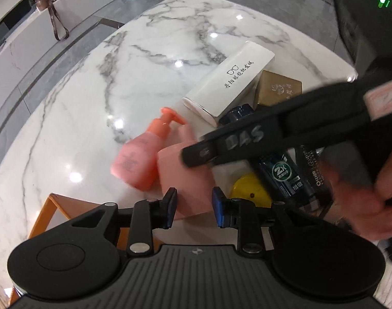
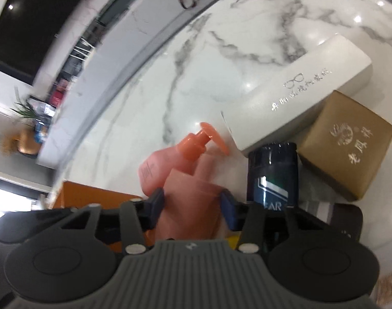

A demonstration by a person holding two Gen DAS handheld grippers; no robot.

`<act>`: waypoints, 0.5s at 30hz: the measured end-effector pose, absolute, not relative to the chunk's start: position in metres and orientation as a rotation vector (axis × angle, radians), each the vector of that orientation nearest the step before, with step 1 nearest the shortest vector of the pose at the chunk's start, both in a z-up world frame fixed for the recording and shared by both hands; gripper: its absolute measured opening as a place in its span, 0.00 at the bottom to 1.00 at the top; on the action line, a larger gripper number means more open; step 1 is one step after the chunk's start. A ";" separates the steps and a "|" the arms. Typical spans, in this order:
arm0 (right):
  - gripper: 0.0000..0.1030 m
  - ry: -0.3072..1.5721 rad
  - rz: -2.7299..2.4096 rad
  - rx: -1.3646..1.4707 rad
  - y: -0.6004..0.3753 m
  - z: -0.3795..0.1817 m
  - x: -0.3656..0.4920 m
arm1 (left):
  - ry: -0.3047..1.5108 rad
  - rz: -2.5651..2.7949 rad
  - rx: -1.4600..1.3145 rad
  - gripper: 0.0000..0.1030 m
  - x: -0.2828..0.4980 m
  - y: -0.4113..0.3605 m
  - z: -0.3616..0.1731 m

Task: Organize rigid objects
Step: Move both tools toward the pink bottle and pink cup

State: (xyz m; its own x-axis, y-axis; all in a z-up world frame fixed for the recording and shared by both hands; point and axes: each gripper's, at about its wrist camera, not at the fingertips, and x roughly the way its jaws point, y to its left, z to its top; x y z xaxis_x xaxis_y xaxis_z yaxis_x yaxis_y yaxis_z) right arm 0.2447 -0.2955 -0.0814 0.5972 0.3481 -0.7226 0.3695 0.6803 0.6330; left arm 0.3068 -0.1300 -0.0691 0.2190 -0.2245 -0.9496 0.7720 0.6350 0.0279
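Observation:
A pink box point(image 1: 175, 172) lies on the marble table point(image 1: 144, 64) beside a pink pump bottle point(image 1: 136, 162) that rests on its side. My right gripper point(image 2: 192, 202) is shut on the pink box point(image 2: 193, 188), its blue pads against both sides. In the left wrist view the right gripper point(image 1: 196, 154) reaches in from the right over the box. My left gripper point(image 1: 194, 202) points steeply down with its jaws a little apart. The near end of the box lies between its fingertips, and its pads do not visibly press on it.
A white glasses case point(image 1: 229, 87) leans on a gold box point(image 1: 278, 90) and a dark blue jar point(image 1: 237, 113). A dark tube point(image 1: 283, 175) and a yellow object point(image 1: 250, 188) lie to the right. An orange tray point(image 1: 54, 206) sits at the near left. A hand point(image 1: 363, 200) holds the right gripper.

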 end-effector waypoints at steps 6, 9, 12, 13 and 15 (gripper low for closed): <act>0.07 0.950 0.024 0.837 -0.307 -0.072 0.239 | 1.166 -0.699 0.725 0.46 0.301 -0.144 -0.073; 0.32 0.989 0.030 0.942 -0.320 -0.084 0.238 | 1.181 -0.672 0.753 0.53 0.301 -0.147 -0.079; 0.36 1.000 0.066 0.951 -0.320 -0.086 0.240 | 1.194 -0.666 0.749 0.53 0.304 -0.152 -0.082; 0.39 1.010 0.078 0.954 -0.318 -0.087 0.241 | 1.197 -0.665 0.745 0.52 0.304 -0.153 -0.082; 0.47 1.034 0.083 0.971 -0.316 -0.089 0.242 | 1.231 -0.655 0.693 0.51 0.307 -0.154 -0.080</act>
State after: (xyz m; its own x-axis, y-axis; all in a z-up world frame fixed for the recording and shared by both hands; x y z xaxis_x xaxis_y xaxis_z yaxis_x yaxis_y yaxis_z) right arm 0.2417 -0.3155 -0.0888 0.5465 0.4813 -0.6854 0.3652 0.5995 0.7122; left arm 0.3065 -0.1540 -0.0803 0.2085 -0.0737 -0.9752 0.7677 0.6302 0.1165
